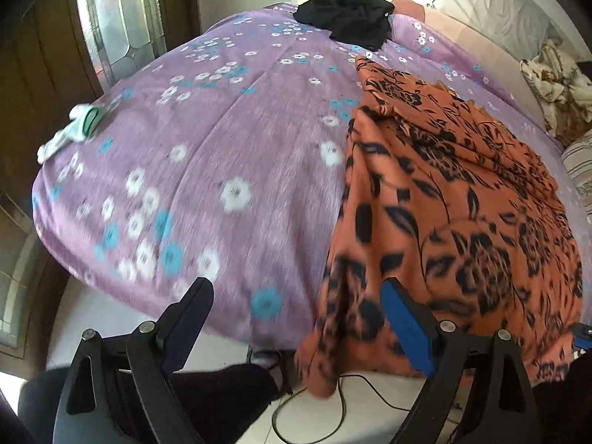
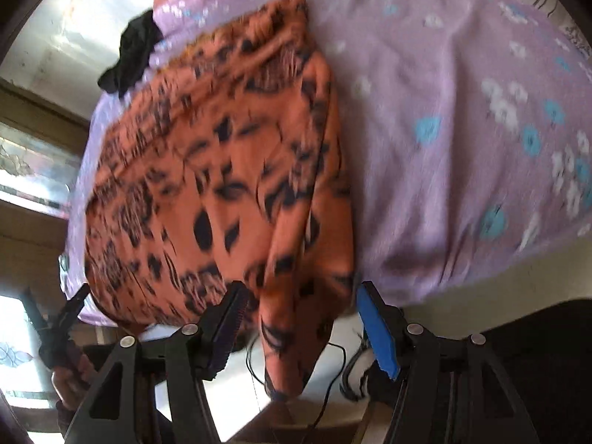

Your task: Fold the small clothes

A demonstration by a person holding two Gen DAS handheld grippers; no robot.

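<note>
Orange cloth: the orange garment with black flowers (image 1: 455, 203) lies across the near part of your bed, and its lower edge droops over the bed's edge toward the floor (in the right wrist view it fills the middle and left of the picture (image 2: 207, 170)).
Bed cover: a lilac sheet with white and blue blossoms (image 1: 229, 129) spreads under everything; you see it bare to the right of the garment in the right wrist view (image 2: 462, 129).
Left gripper: your left gripper (image 1: 299, 318) has its fingers wide apart, with nothing pressed between them; the hanging corner of the garment shows in the gap, just beside the blue pad (image 1: 407, 333).
Right gripper: your right gripper (image 2: 301, 318) also stands with its fingers apart; the drooping fold of the garment hangs in the gap, but the pads do not press on it.
Black garment: a crumpled black piece (image 1: 347, 18) sits at the far edge of the bed, well apart from both grippers, beyond the orange cloth.
Small white and green item: a little piece (image 1: 74, 129) rests near the bed's left edge (too blurred to tell what it is).
Floor: a thin black cable (image 1: 355, 388) trails over pale tiles below the hanging cloth.
</note>
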